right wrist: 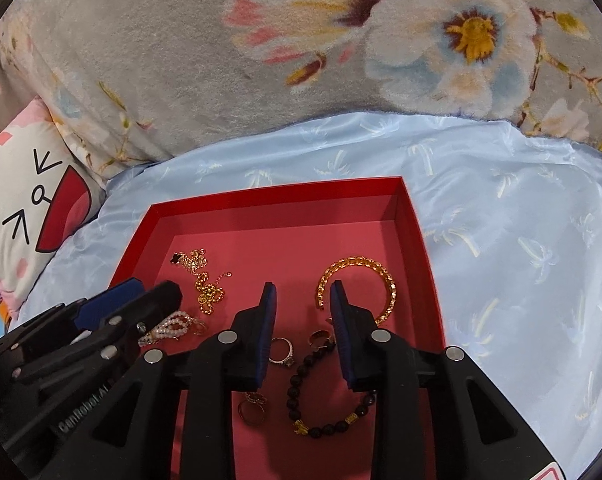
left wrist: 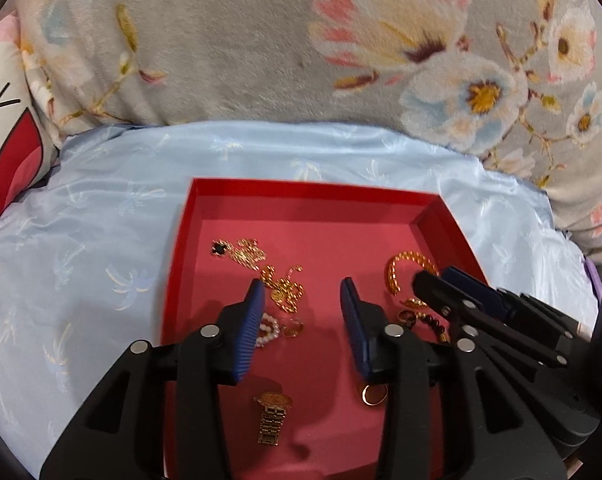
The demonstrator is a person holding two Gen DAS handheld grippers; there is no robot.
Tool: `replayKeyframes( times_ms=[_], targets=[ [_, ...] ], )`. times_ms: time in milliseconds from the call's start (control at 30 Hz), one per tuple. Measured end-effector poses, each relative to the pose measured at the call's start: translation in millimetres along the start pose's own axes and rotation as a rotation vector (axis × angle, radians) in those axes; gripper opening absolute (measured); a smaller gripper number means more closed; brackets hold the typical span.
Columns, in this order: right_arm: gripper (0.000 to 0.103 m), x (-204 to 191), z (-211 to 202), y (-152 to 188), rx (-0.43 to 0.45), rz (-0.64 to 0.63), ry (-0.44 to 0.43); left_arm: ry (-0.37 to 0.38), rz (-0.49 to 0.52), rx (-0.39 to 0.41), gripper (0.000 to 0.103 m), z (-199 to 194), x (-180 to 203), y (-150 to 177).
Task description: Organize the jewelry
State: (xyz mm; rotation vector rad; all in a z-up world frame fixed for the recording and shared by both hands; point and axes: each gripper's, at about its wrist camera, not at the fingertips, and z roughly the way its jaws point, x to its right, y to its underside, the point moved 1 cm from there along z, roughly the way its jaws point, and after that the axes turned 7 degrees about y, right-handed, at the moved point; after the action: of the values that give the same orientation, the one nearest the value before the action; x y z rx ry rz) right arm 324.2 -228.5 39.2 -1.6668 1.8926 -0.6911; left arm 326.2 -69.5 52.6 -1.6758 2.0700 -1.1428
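Seen from the left wrist, the left tongs (left wrist: 303,294) hang released over the red tray (left wrist: 301,190), nothing between the pads. Below them lie a gold chain (left wrist: 281,286), a pearl piece (left wrist: 269,330), a small ring (left wrist: 293,328) and a gold watch (left wrist: 273,420). The tray sits on a pale blue bed cover (left wrist: 81,240).

Seen from the right wrist, the right tongs (right wrist: 303,294) also stand apart and empty, above a stone ring (right wrist: 283,352) and a dark bead bracelet (right wrist: 325,396), with the gold bangle (right wrist: 357,280) just beyond.

All the jewelry sits loose in the tray, so sorting looks barely begun. I'd guess each hand is choosing a piece; the next move calls for lowering onto one item and pinching it cleanly.
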Motion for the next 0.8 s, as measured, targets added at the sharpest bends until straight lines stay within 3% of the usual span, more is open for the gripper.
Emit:
replayKeyframes(
  times_ms=[233,467,800],
  targets=[
    [0.042,1.7,-30.2,11.3,0.042,-0.009,0.021,-0.045,-0.016,0.039,0.038,-25.2,-14.4,2.9],
    [0.049,4.9,-66.9,33.3,0.059,0.008,0.008,-0.077,-0.005,0.062,0.038,-60.1,-19.3,25.8],
    [0.055,2.3,-102.6,77.0,0.059,0.004,0.058,-0.087,0.011,0.042,0.038,-86.5,-0.1,65.4]
  ],
)
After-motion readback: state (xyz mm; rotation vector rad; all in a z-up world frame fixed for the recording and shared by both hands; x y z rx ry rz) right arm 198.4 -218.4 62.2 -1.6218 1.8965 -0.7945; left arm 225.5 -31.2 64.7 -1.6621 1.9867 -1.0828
